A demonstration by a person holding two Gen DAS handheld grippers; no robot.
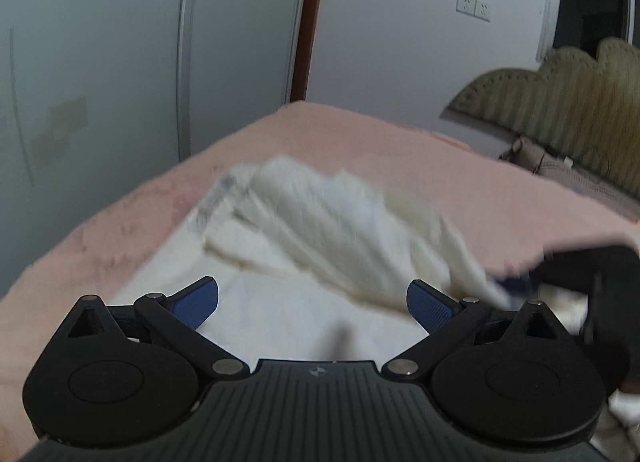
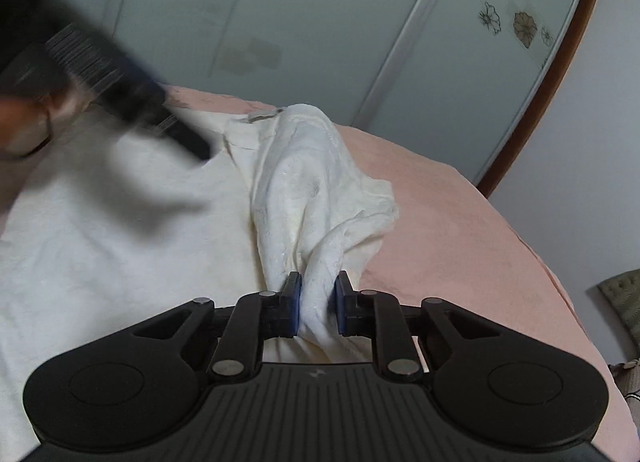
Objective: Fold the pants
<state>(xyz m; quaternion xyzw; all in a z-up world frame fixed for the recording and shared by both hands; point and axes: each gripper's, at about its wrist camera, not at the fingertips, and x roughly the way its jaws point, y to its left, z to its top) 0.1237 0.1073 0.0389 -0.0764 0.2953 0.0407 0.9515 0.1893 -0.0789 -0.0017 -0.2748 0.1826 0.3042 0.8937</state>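
We see the cream pants (image 2: 120, 221) spread over the pink bed (image 2: 460, 221), one end bunched at our twelve o'clock. Our right gripper (image 2: 317, 304) pinches that bunch; our left gripper (image 1: 312, 302) gapes empty. We judge a fold underway: next, carry it across.

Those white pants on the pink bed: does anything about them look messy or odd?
Yes. The white pants are not flat: the right claw is shut on a bunched fold, pulled up into a crumpled ridge above the pink bedcover. The left claw is open, holding nothing.
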